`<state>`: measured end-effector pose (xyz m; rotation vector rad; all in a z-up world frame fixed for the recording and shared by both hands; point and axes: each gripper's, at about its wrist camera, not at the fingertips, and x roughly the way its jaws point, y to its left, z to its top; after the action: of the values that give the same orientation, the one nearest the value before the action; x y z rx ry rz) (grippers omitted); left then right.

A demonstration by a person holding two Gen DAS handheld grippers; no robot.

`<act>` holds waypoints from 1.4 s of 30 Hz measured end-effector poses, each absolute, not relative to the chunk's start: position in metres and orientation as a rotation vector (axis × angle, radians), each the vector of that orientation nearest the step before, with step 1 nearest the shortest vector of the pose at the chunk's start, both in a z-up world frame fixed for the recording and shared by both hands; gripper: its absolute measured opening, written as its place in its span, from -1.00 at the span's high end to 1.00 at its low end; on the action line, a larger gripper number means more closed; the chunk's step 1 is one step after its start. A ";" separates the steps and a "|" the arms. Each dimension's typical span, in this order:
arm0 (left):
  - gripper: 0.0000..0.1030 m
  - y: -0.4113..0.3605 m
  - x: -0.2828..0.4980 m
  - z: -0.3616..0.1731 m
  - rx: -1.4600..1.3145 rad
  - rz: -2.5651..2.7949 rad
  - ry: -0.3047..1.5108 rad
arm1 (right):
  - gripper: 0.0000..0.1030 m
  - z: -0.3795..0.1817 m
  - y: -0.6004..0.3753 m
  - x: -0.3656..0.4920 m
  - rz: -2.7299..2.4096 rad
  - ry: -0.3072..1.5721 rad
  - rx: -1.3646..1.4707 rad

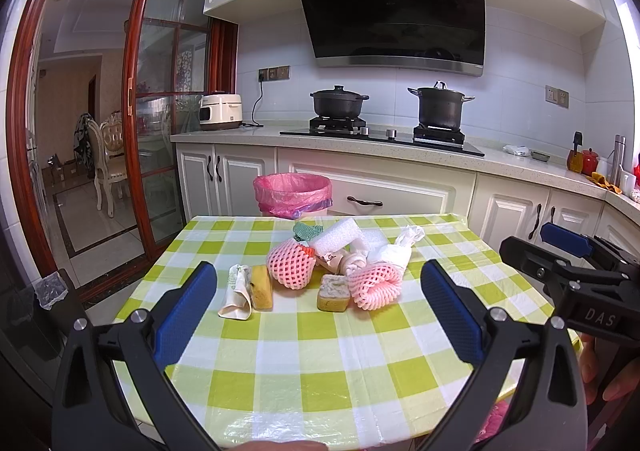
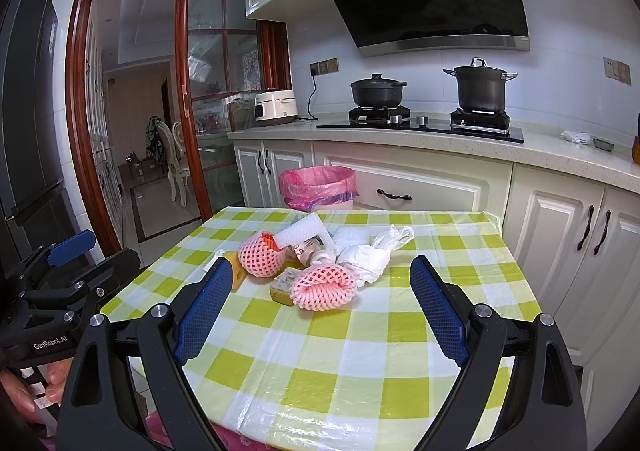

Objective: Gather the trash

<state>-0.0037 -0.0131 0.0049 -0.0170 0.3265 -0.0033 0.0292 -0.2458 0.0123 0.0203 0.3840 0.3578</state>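
Desk (image 1: 304,371) with green-check plastic cover, kitchen counter run behind it. Landmark: bin with pink liner (image 1: 292,195), on the floor just past the desk's far edge, mouth open.

Trash pile (image 1: 332,267) sits mid-desk, bin side of centre, items touching or overlapping:
- white foam block (image 1: 334,237), top of pile, nearest the bin
- knotted white plastic bag (image 1: 394,251), right of the foam
- two pink foam fruit nets (image 1: 290,265) (image 1: 374,285), on the side away from the bin
- yellow sponge (image 1: 262,287) plus crumpled wrapper (image 1: 236,293), left end
- second sponge, grubby (image 1: 334,293), between the nets

Handling, my read: all light, soft, compressible. Nets and foam squash, so pinch across the middle. Bag is slippery; take it at the knot or twisted neck. Sponges grip fine across the short side. Nothing fragile.

Left tongs (image 1: 320,315) spread wide, empty, hovering over the near desk, short of the pile. Right tongs (image 2: 322,311) same: wide apart, nothing held.
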 end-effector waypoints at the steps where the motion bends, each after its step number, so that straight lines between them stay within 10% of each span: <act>1: -0.92 -0.013 -0.004 0.005 -0.017 -0.003 0.327 | -0.65 0.013 -0.246 0.029 0.358 0.384 0.021; 42: -0.92 0.064 0.066 -0.058 -0.162 0.116 0.473 | -0.65 -0.057 -0.212 0.118 0.351 0.549 0.066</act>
<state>0.0659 0.0641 -0.0575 -0.1622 0.4729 0.1163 0.1182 -0.2119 -0.0569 0.0665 0.5490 0.3508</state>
